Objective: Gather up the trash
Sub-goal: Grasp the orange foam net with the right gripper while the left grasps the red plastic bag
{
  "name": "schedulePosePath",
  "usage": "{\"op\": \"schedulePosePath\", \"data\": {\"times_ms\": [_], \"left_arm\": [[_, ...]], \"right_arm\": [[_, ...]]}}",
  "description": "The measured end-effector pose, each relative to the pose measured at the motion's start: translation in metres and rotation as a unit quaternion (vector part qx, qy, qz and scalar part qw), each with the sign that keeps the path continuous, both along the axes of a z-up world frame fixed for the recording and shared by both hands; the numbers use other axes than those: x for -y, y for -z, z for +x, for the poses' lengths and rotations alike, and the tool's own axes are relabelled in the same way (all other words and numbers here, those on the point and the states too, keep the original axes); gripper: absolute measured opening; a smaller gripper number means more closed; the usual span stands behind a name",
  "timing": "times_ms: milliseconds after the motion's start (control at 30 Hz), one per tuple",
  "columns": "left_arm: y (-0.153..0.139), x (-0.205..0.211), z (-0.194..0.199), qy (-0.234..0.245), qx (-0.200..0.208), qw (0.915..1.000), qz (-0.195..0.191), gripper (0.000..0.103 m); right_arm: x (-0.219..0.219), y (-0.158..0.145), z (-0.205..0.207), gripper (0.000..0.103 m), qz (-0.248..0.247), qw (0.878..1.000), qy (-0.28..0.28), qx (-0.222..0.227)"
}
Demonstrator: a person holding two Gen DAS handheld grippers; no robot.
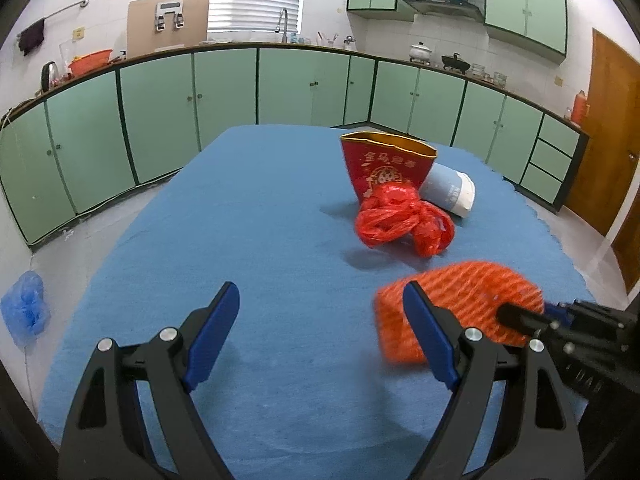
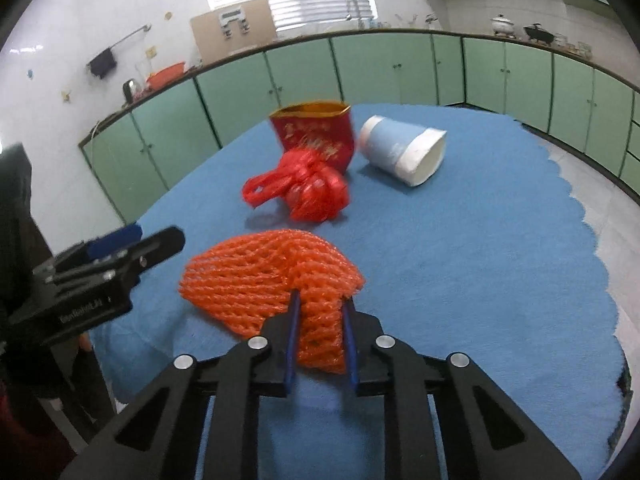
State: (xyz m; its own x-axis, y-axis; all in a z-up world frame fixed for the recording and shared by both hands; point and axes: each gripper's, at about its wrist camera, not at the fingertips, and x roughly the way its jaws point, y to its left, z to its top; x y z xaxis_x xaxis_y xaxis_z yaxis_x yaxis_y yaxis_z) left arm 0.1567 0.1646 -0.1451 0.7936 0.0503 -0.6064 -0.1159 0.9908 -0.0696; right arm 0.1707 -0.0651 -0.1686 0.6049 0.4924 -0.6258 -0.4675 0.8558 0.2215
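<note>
An orange foam net (image 2: pixel 264 276) is pinched at its near edge by my right gripper (image 2: pixel 320 308), just above the blue tablecloth (image 2: pixel 480 260); it also shows in the left wrist view (image 1: pixel 472 296). My left gripper (image 1: pixel 320 312) is open and empty, left of the net; it shows in the right wrist view (image 2: pixel 132 240). A crumpled red plastic bag (image 1: pixel 404 220) (image 2: pixel 304 192) lies in front of an upright red paper bag (image 1: pixel 384 166) (image 2: pixel 316 132). A blue and white paper cup (image 1: pixel 450 194) (image 2: pixel 404 152) lies on its side to the right.
The blue tablecloth (image 1: pixel 240 240) covers the table, with edges dropping to a tiled floor. Green cabinets (image 1: pixel 160 112) line the walls. A blue plastic bag (image 1: pixel 26 308) lies on the floor at left. A wooden door (image 1: pixel 604 132) is at right.
</note>
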Motion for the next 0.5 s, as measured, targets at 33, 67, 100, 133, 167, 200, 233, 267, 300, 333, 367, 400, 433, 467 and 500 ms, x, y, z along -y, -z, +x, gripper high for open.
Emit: {"op": "schedulePosePath", "data": {"times_ms": [33, 67, 100, 133, 167, 200, 233, 267, 300, 333, 367, 400, 433, 467, 500], "left_arm": [[0.000, 0.002, 0.001, 0.002, 0.001, 1.0000, 0.000, 0.081], [-0.001, 0.004, 0.004, 0.005, 0.002, 1.0000, -0.001, 0.081], [-0.002, 0.007, 0.007, 0.009, 0.002, 1.0000, -0.002, 0.081], [-0.003, 0.009, 0.009, 0.012, 0.003, 0.9999, -0.003, 0.081], [-0.004, 0.012, 0.012, 0.015, 0.004, 0.9999, -0.004, 0.081], [-0.005, 0.015, 0.016, 0.019, 0.004, 0.9998, -0.004, 0.081], [-0.005, 0.018, 0.021, 0.023, 0.003, 0.9997, -0.006, 0.082], [-0.006, 0.021, 0.026, 0.026, 0.003, 0.9996, -0.008, 0.082], [-0.006, 0.025, 0.030, 0.030, 0.004, 0.9995, -0.011, 0.082], [-0.006, 0.027, 0.033, 0.032, 0.004, 0.9994, -0.012, 0.082], [-0.005, 0.031, 0.038, 0.034, 0.004, 0.9993, -0.012, 0.082], [-0.005, 0.034, 0.041, 0.037, 0.004, 0.9992, -0.013, 0.082], [-0.005, 0.038, 0.048, 0.039, 0.003, 0.9991, -0.015, 0.082], [-0.004, 0.040, 0.051, 0.040, 0.001, 0.9990, -0.017, 0.082], [-0.003, 0.043, 0.057, 0.042, -0.001, 0.9990, -0.019, 0.082]], "right_arm": [[0.006, -0.003, 0.002, 0.018, 0.003, 1.000, 0.011, 0.003], [0.014, -0.007, 0.004, 0.018, 0.007, 1.000, 0.025, 0.006], [0.019, -0.008, 0.006, 0.018, 0.010, 0.999, 0.032, 0.008], [0.027, -0.012, 0.008, 0.018, 0.014, 0.999, 0.045, 0.011], [0.036, -0.015, 0.011, 0.018, 0.019, 0.998, 0.057, 0.014], [0.044, -0.018, 0.013, 0.018, 0.022, 0.997, 0.068, 0.017], [0.051, -0.020, 0.014, 0.018, 0.026, 0.996, 0.078, 0.019], [0.057, -0.022, 0.016, 0.018, 0.030, 0.996, 0.084, 0.021], [0.061, -0.023, 0.017, 0.018, 0.034, 0.995, 0.088, 0.022], [0.067, -0.024, 0.019, 0.018, 0.036, 0.995, 0.094, 0.024], [0.071, -0.025, 0.020, 0.018, 0.035, 0.994, 0.101, 0.027], [0.076, -0.026, 0.021, 0.018, 0.033, 0.993, 0.110, 0.029], [0.080, -0.026, 0.024, 0.018, 0.033, 0.992, 0.116, 0.030], [0.084, -0.026, 0.027, 0.018, 0.033, 0.991, 0.124, 0.029], [0.088, -0.025, 0.028, 0.018, 0.034, 0.991, 0.128, 0.027]]}}
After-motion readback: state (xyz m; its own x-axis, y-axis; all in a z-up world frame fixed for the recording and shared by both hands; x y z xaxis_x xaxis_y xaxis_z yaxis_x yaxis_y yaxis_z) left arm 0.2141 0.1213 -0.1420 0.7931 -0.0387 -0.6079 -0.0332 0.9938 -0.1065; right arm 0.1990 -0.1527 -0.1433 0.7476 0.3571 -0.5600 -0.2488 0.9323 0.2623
